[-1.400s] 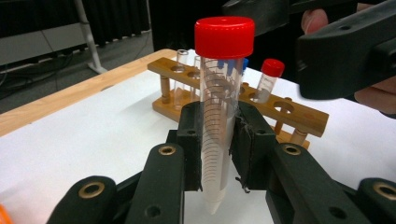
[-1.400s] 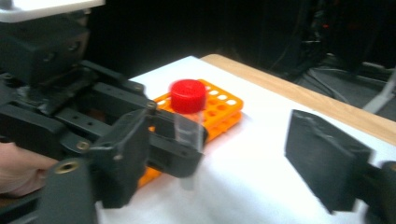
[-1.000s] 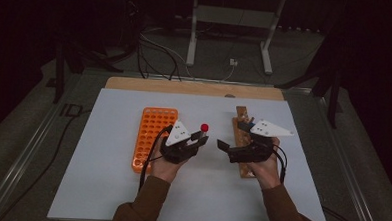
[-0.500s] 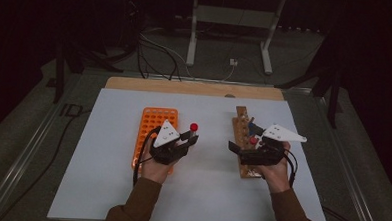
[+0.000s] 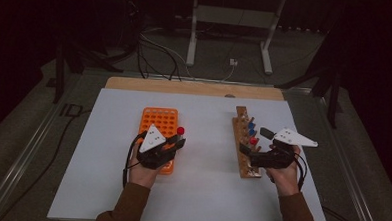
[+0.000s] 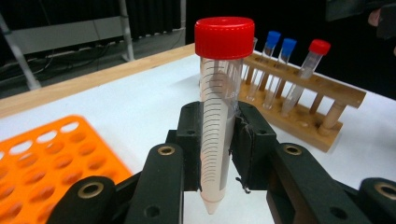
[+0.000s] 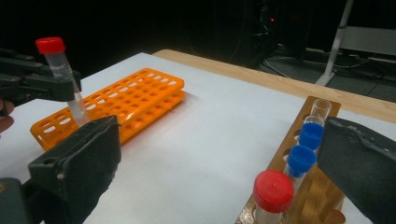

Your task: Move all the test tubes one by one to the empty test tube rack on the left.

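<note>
My left gripper (image 6: 218, 149) is shut on a clear graduated tube with a red cap (image 6: 219, 107), held upright with its pointed tip free below the pads. From above, that left gripper (image 5: 175, 142) hovers at the near right corner of the orange tube rack (image 5: 158, 120), the red cap (image 5: 180, 131) sticking up. My right gripper (image 7: 219, 177) is open, its jaws wide apart with nothing gripped. It sits beside the wooden rack (image 5: 243, 157), which holds a red-capped tube (image 7: 273, 189), two blue-capped tubes (image 7: 301, 158) and an uncapped one (image 7: 321, 108).
The white tabletop (image 5: 205, 191) has a wooden strip (image 5: 195, 87) along its far edge. Beyond it lie cables (image 5: 156, 48) and a metal stand (image 5: 228, 22) on the dark floor. A metal rail (image 5: 32, 148) runs along the table's left side.
Both hands have drawn apart. The left gripper carried the red-capped tube leftward over the orange rack's corner, and the right gripper slid right along the wooden rack.
</note>
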`<state>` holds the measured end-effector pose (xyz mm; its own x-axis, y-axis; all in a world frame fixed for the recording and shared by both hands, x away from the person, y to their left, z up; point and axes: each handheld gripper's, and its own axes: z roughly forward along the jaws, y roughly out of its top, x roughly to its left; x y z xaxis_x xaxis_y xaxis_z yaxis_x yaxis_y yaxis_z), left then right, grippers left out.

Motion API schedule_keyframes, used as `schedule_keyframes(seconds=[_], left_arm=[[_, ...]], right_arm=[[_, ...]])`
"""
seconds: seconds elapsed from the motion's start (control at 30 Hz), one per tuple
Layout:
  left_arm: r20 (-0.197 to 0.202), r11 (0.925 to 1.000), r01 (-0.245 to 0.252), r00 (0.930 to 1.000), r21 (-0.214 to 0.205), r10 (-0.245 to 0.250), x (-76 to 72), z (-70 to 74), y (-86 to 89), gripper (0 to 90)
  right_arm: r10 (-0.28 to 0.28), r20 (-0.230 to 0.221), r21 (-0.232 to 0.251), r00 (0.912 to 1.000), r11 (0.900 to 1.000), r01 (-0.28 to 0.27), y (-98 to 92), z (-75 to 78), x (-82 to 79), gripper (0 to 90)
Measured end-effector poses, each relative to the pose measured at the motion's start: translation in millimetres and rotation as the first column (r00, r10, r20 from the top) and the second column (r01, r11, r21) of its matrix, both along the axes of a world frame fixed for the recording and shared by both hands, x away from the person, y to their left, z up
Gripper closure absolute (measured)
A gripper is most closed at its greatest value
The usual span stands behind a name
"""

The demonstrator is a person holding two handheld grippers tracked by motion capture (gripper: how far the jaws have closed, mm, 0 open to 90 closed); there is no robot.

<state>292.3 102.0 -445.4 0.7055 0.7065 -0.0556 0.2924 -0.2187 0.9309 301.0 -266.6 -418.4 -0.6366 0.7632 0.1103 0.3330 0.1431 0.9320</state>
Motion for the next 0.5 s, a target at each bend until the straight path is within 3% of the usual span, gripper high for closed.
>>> schedule_keyframes(seconds=[0.5], left_arm=[[-0.032,0.9998,-0.016,0.9994,0.012,0.016,-20.3,-11.7,25.1,74.1]], right_arm=[[-0.019,0.004,0.002,0.9998,0.9998,0.019,-5.5,0.3,-1.5,0.3]])
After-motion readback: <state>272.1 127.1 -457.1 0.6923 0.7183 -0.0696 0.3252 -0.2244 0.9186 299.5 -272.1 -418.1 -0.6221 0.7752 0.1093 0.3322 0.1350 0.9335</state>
